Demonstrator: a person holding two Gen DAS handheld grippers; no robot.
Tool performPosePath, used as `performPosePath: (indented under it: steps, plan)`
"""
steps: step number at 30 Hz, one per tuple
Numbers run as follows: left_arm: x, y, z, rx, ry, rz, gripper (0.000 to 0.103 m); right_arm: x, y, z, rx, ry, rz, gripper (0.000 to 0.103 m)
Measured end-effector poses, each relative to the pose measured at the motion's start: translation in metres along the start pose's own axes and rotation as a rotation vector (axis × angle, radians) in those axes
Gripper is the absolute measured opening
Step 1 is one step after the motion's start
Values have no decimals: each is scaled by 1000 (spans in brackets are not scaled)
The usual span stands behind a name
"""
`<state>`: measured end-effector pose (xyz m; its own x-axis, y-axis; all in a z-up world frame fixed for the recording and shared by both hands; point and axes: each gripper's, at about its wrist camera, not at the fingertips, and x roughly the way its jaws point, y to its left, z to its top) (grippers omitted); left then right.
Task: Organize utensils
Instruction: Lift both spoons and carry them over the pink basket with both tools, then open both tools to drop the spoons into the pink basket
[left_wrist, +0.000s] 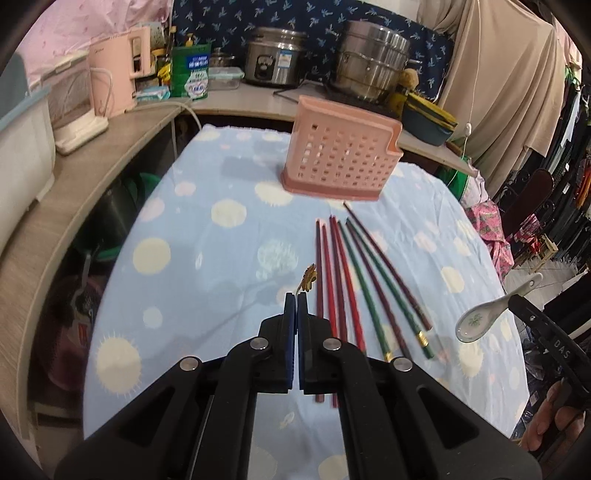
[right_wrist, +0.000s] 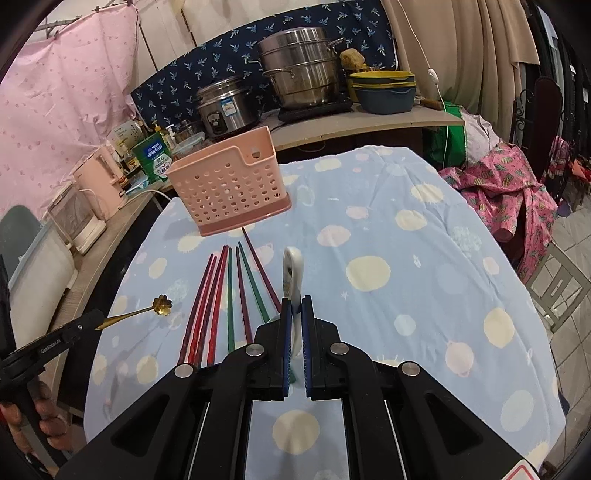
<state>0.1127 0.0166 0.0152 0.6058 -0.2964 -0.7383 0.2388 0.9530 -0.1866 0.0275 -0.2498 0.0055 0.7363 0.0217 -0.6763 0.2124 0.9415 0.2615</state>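
A pink perforated utensil holder (left_wrist: 341, 153) (right_wrist: 231, 182) stands upright at the far side of the table. Several red, green and purple chopsticks (left_wrist: 354, 280) (right_wrist: 229, 291) lie side by side in front of it. My left gripper (left_wrist: 296, 297) is shut on a small gold flower-shaped spoon (left_wrist: 308, 280) (right_wrist: 162, 305), held above the cloth left of the chopsticks. My right gripper (right_wrist: 295, 301) is shut on a white ceramic soup spoon (right_wrist: 293, 271) (left_wrist: 487, 314), held above the cloth right of the chopsticks.
The table has a blue spotted cloth (left_wrist: 207, 229) (right_wrist: 406, 258). A shelf behind and to the left holds a rice cooker (left_wrist: 275, 55), steel steamer pots (right_wrist: 303, 70), stacked bowls (right_wrist: 384, 92), a pink kettle (left_wrist: 118, 77) and a green tin (left_wrist: 190, 72). Clothes (right_wrist: 506, 188) hang right.
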Motion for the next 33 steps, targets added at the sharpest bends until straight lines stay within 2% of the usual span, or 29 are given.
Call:
performPosePath:
  steps: [5, 14, 21, 24, 27, 33]
  plan:
    - [-10, -10, 38, 25, -57, -18, 1, 10, 8, 34, -22, -55, 8, 5]
    - [-12, -21, 130, 45, -193, -2, 1, 51, 24, 121, -39, -149, 31, 5]
    - [13, -30, 193, 80, -213, 16, 1, 87, 39, 190, -54, -216, 19, 5]
    - [30, -33, 205, 94, -174, 10, 1, 102, 46, 209, -70, -229, 6, 5]
    - [41, -38, 203, 127, -152, 26, 1, 118, 49, 219, -80, -227, -3, 5]
    - [65, -35, 200, 122, -105, 35, 1, 151, 56, 222, -95, -191, -15, 5]
